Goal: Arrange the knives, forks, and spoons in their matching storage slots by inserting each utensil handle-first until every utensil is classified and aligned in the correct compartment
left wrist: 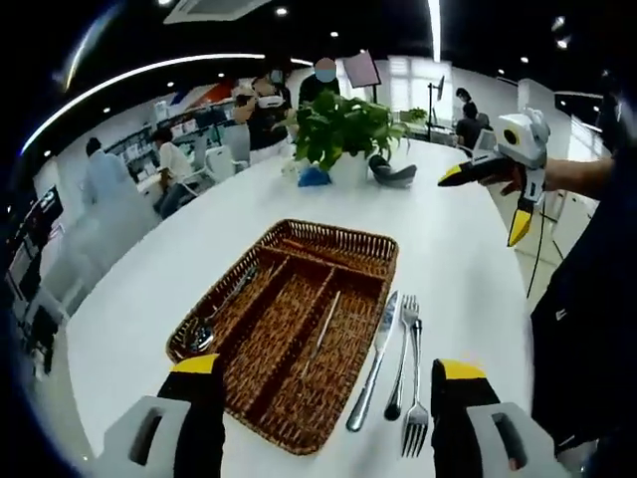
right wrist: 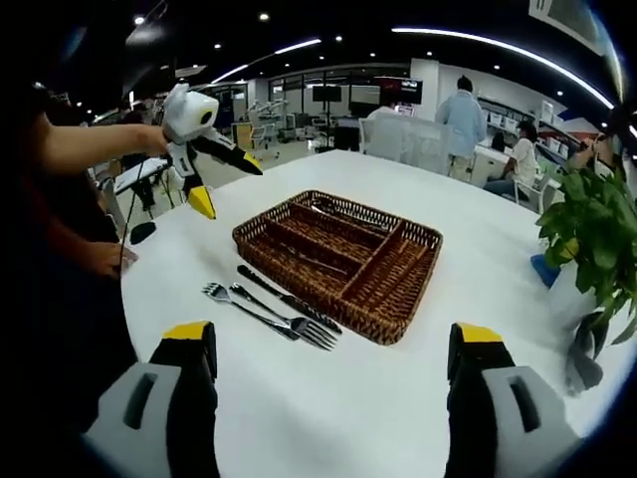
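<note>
Both grippers [left wrist: 328,383] [right wrist: 333,349] spread, empty, above wicker tray [left wrist: 343,242]; knife [left wrist: 375,360], two forks [left wrist: 413,393] beside it; slot contents indistinct.

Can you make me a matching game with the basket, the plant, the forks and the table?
Things:
1. basket
2. plant
3. forks
4. table

Descriptions:
A. white
B. green leaves
C. brown wicker with compartments
D. lying on the table beside the basket

Pairs: 1-C, 2-B, 3-D, 4-A
</note>
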Tool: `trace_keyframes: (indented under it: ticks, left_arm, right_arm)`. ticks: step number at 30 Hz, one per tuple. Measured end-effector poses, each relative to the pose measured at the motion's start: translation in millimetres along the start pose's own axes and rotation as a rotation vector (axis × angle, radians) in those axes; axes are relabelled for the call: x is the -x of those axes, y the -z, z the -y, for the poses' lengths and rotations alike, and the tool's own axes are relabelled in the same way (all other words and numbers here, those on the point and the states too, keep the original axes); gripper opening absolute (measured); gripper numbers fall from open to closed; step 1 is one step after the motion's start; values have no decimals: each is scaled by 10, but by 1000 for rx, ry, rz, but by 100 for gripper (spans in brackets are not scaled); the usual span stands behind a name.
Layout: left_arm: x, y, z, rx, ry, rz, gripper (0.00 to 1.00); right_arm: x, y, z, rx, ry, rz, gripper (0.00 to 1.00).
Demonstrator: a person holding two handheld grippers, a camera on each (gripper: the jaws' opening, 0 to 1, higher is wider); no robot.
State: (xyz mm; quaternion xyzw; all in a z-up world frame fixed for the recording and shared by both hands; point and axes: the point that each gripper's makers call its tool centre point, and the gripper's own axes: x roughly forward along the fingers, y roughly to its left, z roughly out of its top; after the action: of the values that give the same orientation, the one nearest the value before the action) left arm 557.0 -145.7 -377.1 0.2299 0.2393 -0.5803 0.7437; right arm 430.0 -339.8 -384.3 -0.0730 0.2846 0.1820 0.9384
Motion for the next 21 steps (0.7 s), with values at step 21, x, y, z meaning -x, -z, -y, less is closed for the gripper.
trace_keyframes:
  ticks: [21]
  left_arm:
    - [387, 110, 465, 198, -180, 140, 100]
  right_arm:
    - [-105, -90, 6, 60, -32, 9, 99]
